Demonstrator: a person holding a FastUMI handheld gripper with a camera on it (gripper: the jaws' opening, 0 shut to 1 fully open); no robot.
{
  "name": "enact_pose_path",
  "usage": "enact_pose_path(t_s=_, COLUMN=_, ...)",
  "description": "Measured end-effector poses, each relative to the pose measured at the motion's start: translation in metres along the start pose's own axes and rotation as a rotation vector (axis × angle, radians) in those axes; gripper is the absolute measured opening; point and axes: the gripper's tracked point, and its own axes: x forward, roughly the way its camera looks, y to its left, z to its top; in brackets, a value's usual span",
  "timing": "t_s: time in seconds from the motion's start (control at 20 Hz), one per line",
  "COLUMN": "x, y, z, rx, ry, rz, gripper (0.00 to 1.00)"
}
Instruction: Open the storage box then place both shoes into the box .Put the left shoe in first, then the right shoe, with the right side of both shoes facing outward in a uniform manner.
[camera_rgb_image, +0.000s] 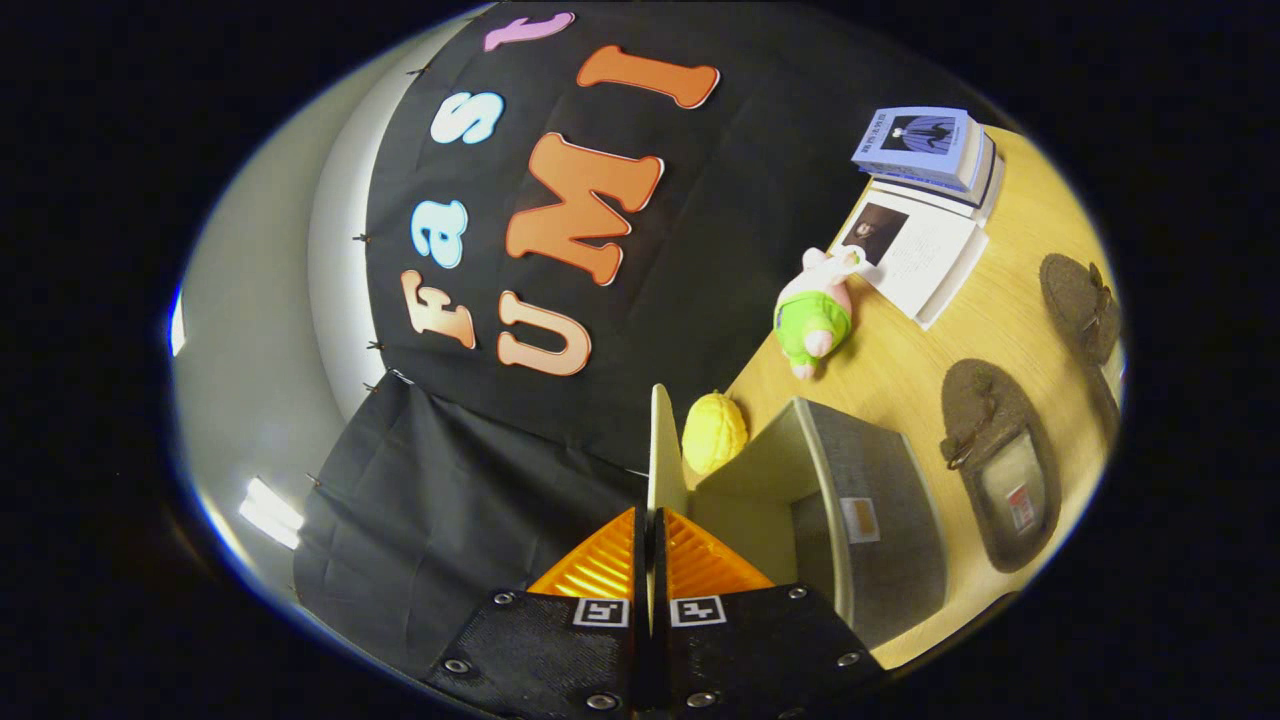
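Observation:
My gripper (650, 520) is shut on the thin cream lid (660, 445) of the storage box, which stands edge-on between both fingers and reaches up past them. The grey fabric box (870, 500) lies just ahead to the right, its pale inside showing and its lid swung open. Two brown loafers lie on the wooden table (900, 370) beyond the box: one shoe (1000, 460) right beside it, the other shoe (1080, 305) farther off. The whole scene appears rolled sideways.
A yellow knobbly ball (714, 432) sits next to the box by the lid. A plush toy in a green shirt (815, 315) lies farther on. An open book (920, 250) and a stack of books (930, 148) rest near the wall.

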Motion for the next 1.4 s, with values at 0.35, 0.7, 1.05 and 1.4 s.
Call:
enact_pose_path(t_s=0.35, x=0.029, y=0.071, z=-0.028, rx=-0.072, ry=-0.016, rz=0.032, gripper=0.01)
enact_pose_path(t_s=0.7, x=0.084, y=0.112, z=-0.091, rx=-0.171, ry=0.035, rz=0.037, gripper=0.05)
enact_pose_path(t_s=1.05, x=0.107, y=0.103, z=-0.134, rx=-0.334, ry=0.113, rz=0.016, gripper=0.65)
enact_pose_path(t_s=1.4, x=0.066, y=0.060, z=-0.066, rx=-0.498, ry=-0.054, rz=-0.115, gripper=0.98)
